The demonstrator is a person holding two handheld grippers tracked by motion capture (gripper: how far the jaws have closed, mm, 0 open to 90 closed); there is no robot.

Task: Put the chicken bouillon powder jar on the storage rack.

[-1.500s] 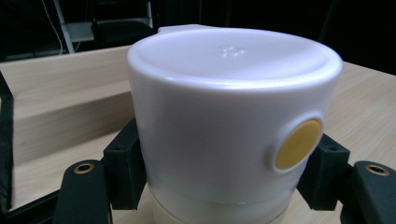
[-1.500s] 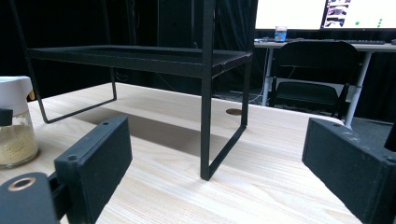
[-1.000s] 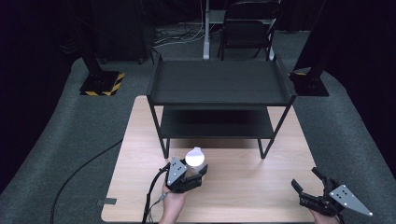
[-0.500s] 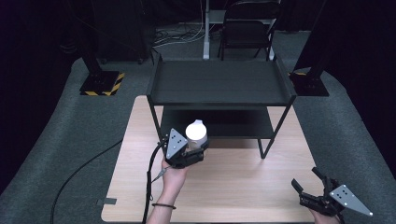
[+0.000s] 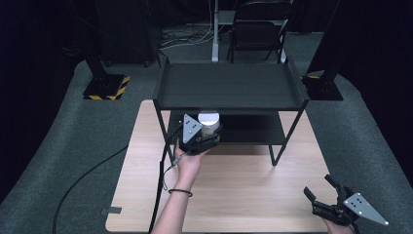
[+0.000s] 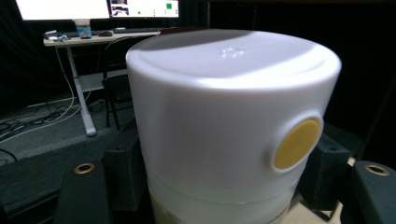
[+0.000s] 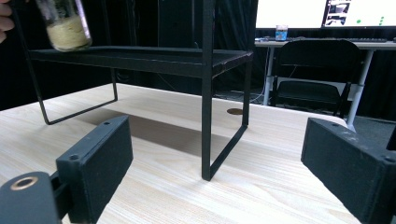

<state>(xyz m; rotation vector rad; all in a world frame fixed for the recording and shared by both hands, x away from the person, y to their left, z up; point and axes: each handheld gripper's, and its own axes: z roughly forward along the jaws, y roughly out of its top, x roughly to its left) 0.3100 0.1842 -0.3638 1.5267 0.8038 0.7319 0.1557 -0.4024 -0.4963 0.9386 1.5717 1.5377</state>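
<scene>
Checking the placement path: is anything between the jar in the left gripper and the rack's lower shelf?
Nothing visible. The jar, held in the left gripper, sits at the front edge of the lower shelf, whose visible surface looks bare.

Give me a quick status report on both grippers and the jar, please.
Left gripper shut on white-lidded jar, held at the front edge of the rack's lower shelf. Right gripper open, low over table. Upper shelf overhangs.

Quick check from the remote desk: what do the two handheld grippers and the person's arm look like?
Both grippers, left and right, are black with blocky jaws and a grey three-cornered plate bearing dark dots. A black cable trails from the left one. The forearm is bare, with a thin dark wristband.
</scene>
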